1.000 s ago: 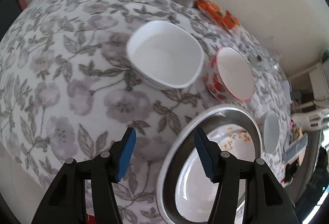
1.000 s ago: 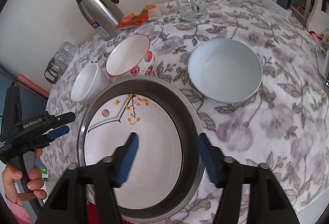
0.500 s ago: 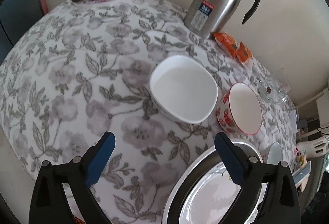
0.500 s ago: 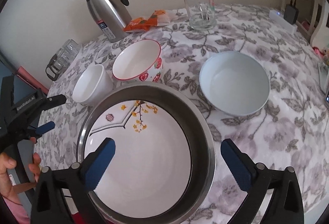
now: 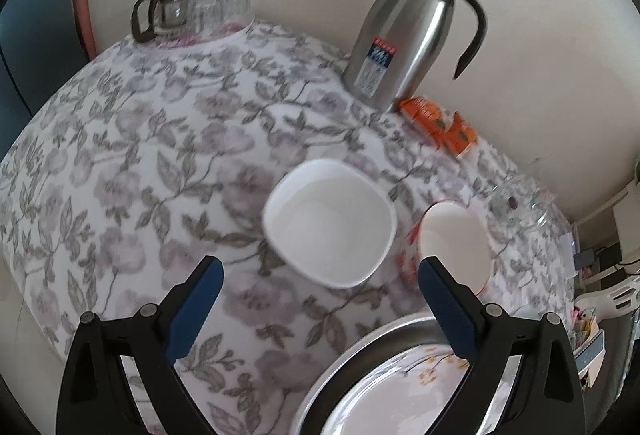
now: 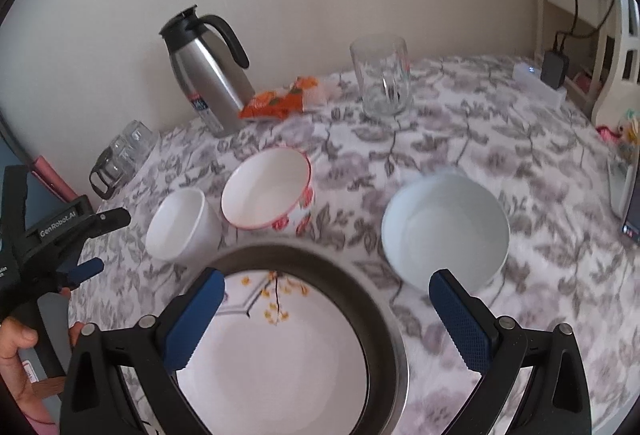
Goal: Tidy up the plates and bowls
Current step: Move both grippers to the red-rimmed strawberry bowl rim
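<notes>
While we hold both tools over the flowered bench (image 6: 460, 139), the far edge carries a steel thermos jug (image 6: 208, 75) by the wall, an orange snack packet (image 6: 280, 100) just beside its base, a clear drinking glass (image 6: 382, 81) to the right of that, and a cluster of upturned glasses with a small glass pot (image 5: 192, 9) at the left corner. Nothing stands between the tools and the dishes.

Our left tool (image 5: 318, 301) is spread wide and holds nothing; the white square bowl (image 5: 330, 221) lies just ahead of it, between the lines of its two pads, with the strawberry-print bowl (image 5: 454, 243) just beside the square bowl's right and partly behind the right pad.

Our right tool (image 6: 326, 315) is also spread wide and empty. Below it sits the steel basin (image 6: 384, 299), and inside the basin lies a white plate with a yellow blossom sprig (image 6: 272, 355). The pale blue bowl (image 6: 446, 231) lies just ahead of the right pad, near the basin's rim.

We count three bowls, one plate, and one basin. The strawberry-print bowl and the square bowl stand just beyond the basin's far rim.
</notes>
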Demonstrator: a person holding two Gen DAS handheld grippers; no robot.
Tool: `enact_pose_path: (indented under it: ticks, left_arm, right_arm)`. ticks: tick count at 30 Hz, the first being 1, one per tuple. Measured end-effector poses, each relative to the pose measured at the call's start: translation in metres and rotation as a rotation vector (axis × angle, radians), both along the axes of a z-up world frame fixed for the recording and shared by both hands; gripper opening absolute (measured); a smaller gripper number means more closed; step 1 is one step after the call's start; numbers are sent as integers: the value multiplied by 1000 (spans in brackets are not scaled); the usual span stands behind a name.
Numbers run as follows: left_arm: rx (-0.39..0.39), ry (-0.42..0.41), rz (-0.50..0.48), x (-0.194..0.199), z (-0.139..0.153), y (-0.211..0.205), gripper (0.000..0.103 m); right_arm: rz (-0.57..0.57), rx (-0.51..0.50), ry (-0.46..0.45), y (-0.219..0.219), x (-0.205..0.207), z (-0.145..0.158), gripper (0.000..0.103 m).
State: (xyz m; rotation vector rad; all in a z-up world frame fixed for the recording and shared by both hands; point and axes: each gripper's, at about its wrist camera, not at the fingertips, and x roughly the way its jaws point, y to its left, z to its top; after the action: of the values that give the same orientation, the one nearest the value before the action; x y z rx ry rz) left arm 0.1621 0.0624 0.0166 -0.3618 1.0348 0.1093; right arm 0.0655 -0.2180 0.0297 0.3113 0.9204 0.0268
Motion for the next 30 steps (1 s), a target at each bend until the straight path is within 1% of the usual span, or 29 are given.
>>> enact_pose_path:
  ticks: [2, 3, 6, 9, 13, 17, 20, 27, 30]
  left_arm:
    - [4, -28, -13, 5, 8, -7, 98]
    - [6, -41, -19, 7, 11, -9, 98]
    - [8, -80, -42, 14, 22, -20, 98]
    - [-21, -97, -75, 24, 28, -32, 98]
    - [-67, -74, -131, 37, 26, -44, 98]
    - [-85, -60, -151, 47, 19, -50, 98]
    - [-98, -57, -160, 54, 15, -52, 98]
    - [-97, -56, -188, 69, 8, -58, 98]
    - [-85, -35, -198, 74, -1, -63, 98]
  right_arm:
    - [19, 38, -3, -1, 6, 4, 103]
    - [21, 39, -11, -1, 10, 8, 103]
    - [11, -6, -43, 1, 17, 17, 103]
    - [23, -1, -65, 2, 26, 25, 103]
    - [22, -1, -76, 0, 38, 29, 103]
    - [18, 7, -69, -3, 53, 24, 103]
    - [-5, 14, -61, -7, 62, 18, 103]
    - [4, -11, -47, -7, 82, 9, 103]
    - [18, -13, -32, -3, 90, 0, 103]
